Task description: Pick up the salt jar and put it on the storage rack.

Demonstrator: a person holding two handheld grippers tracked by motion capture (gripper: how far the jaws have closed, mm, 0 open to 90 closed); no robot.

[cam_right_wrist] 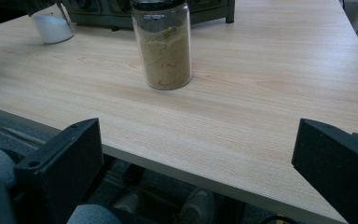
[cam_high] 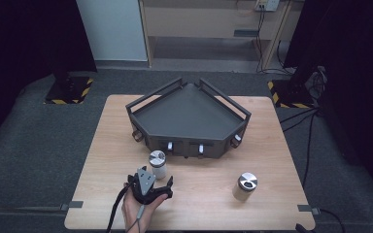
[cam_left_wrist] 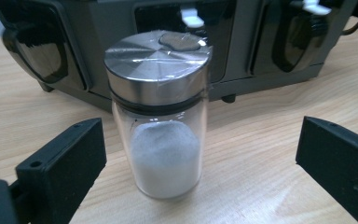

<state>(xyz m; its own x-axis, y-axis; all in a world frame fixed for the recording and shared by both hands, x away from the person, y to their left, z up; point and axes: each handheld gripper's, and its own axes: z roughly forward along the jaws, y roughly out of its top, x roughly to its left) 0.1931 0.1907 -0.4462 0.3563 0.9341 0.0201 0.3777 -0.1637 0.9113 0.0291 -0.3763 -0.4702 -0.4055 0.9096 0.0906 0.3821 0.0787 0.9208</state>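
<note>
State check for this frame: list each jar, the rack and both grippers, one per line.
Left gripper: open, jaws either side of the white-powder jar, not touching it.
White-powder jar: upright on the table, lid on, partly filled.
Brown-powder jar: upright, standing apart, well filled; lid on in the high view.
Right gripper: open, holding nothing, back at the table's near edge.
Corner rack: upright, shelf bare.
</note>
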